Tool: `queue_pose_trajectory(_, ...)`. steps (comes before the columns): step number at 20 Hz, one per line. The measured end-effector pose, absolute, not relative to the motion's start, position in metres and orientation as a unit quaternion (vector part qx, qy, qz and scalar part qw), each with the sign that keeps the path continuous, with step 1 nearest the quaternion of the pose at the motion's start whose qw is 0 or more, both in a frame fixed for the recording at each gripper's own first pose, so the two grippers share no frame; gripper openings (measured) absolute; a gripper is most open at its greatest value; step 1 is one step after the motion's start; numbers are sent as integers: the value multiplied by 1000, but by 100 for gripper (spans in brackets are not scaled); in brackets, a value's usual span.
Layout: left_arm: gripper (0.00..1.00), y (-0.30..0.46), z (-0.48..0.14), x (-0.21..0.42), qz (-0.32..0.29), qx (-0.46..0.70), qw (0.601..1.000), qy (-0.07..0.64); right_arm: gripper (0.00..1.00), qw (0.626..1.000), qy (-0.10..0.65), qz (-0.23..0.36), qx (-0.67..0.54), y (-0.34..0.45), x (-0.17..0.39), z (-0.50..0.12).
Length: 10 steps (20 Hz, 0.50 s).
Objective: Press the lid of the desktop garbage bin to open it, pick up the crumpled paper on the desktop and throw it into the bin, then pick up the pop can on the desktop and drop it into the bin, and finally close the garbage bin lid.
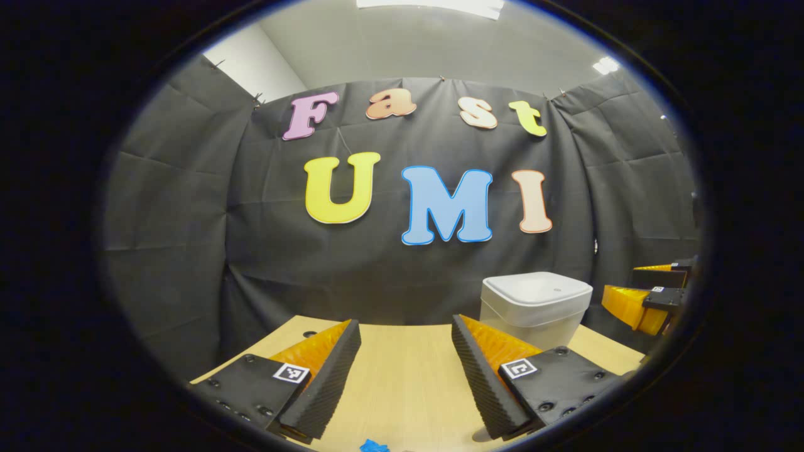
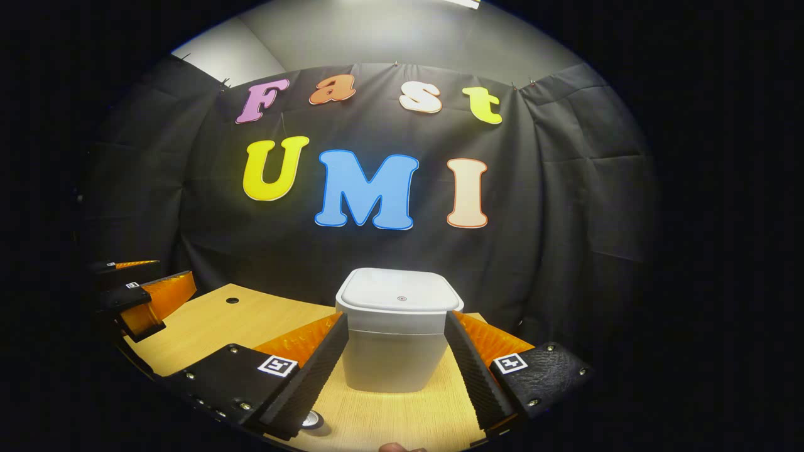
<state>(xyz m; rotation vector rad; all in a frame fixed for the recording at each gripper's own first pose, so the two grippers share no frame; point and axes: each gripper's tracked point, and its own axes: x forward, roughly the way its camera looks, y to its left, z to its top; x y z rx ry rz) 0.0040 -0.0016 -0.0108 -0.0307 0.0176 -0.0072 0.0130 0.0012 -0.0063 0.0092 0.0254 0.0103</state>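
A: Black cloth hangs behind a pale wooden worktop (image 2: 207, 326), with a grey wall and a ceiling light above. The worktop has a small round hole near its far edge.

B: Where is the garbage bin?

A: In the right gripper view the white garbage bin (image 2: 396, 351) stands upright on the worktop straight ahead, at twelve o'clock from the right tongs (image 2: 396, 370). Its lid (image 2: 402, 290) is down and lies flat, with a tiny dot at its middle.

B: Are the right tongs on it?

A: No. They are spread wide, one finger to each side of the bin's lower body, and I cannot tell whether either finger touches it. Nothing is gripped.

B: And the left tongs?

A: In the left gripper view the left tongs (image 1: 406, 376) are released too, fingers well apart over bare wood. From there the bin (image 1: 534, 307) sits at about two o'clock, beyond the right finger. The right tongs (image 1: 647, 301) show at three o'clock, near the edge, just beside the bin.

B: Anything else on the worktop?

A: A small blue scrap (image 1: 374, 446) at six o'clock in the left gripper view, too cropped to name. In the right gripper view a small round dark object (image 2: 312, 419) lies under the left finger; I cannot tell what it is. The left tongs (image 2: 144, 301) appear at nine o'clock there.
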Motion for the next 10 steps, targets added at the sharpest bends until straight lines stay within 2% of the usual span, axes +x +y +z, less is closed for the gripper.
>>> queue_pose_trajectory(5,99,-1,-9,7,-4,-11,1000,7,96,1000,18,13,11,4,26,-5)
queue_pose_trajectory(6,99,-1,-7,8,-3,-11,1000,6,99,1000,19,10,13,2,30,-6)
queue_pose_trajectory(8,99,1,-7,11,-2,-9,1000,5,68,1000,28,2,13,-1,37,-10)
queue_pose_trajectory(9,95,3,-7,10,0,-9,1000,5,57,999,32,-2,17,-2,43,-10)
queue_pose_trajectory(10,98,3,-8,10,1,-8,1000,5,45,999,36,4,22,2,47,-12)
